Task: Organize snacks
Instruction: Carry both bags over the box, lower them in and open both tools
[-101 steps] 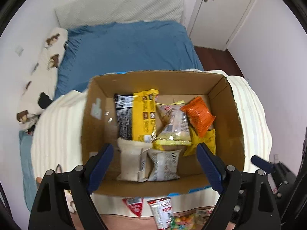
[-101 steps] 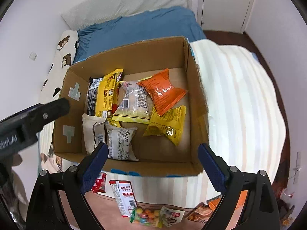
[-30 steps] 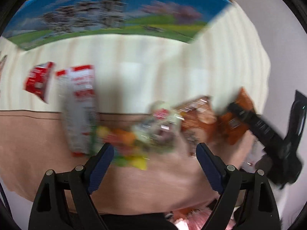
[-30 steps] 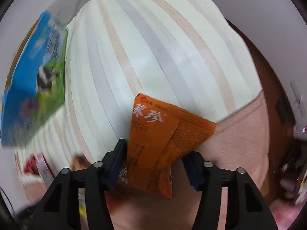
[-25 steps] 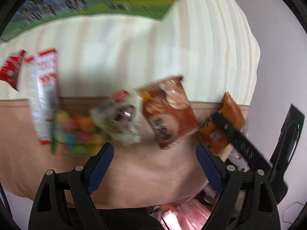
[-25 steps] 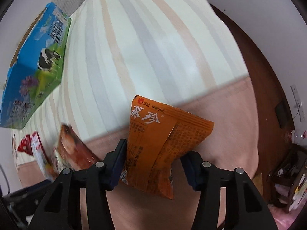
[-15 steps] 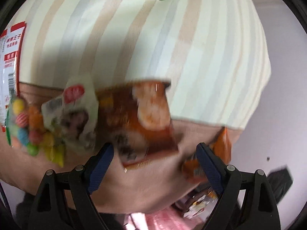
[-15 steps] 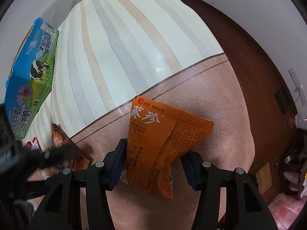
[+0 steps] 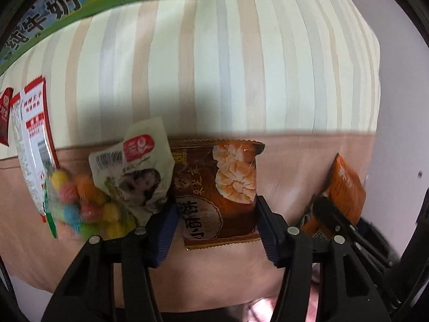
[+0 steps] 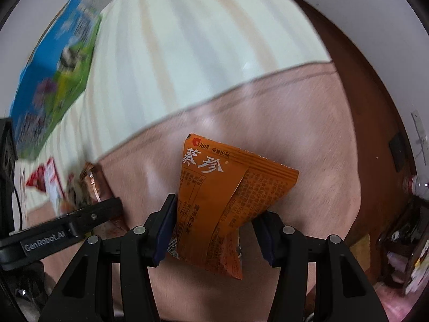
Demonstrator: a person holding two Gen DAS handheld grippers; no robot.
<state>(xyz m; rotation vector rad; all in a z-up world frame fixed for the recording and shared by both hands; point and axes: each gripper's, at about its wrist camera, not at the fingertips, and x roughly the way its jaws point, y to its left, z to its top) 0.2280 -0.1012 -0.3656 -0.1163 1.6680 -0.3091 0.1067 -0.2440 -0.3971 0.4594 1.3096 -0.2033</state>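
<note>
My left gripper (image 9: 215, 228) stands with its jaws against both sides of a brown snack pack (image 9: 217, 187) that lies on the pink blanket (image 9: 289, 171). My right gripper (image 10: 213, 230) is shut on an orange snack pack (image 10: 228, 196) and holds it above the blanket; the pack also shows at the right of the left wrist view (image 9: 346, 190). A white pack (image 9: 139, 169), a bag of coloured candies (image 9: 77, 204) and a red and white pack (image 9: 32, 139) lie to the left of the brown one.
The printed side of the cardboard box (image 9: 67, 2) shows at the upper left, also in the right wrist view (image 10: 56, 80). A striped cover (image 9: 228, 61) lies between box and snacks. The brown floor (image 10: 362, 86) and bottles (image 10: 418, 185) are to the right.
My left gripper has come down from the box to the brown pack and narrowed onto it. My right gripper has kept the orange pack and moved lower over the pink blanket.
</note>
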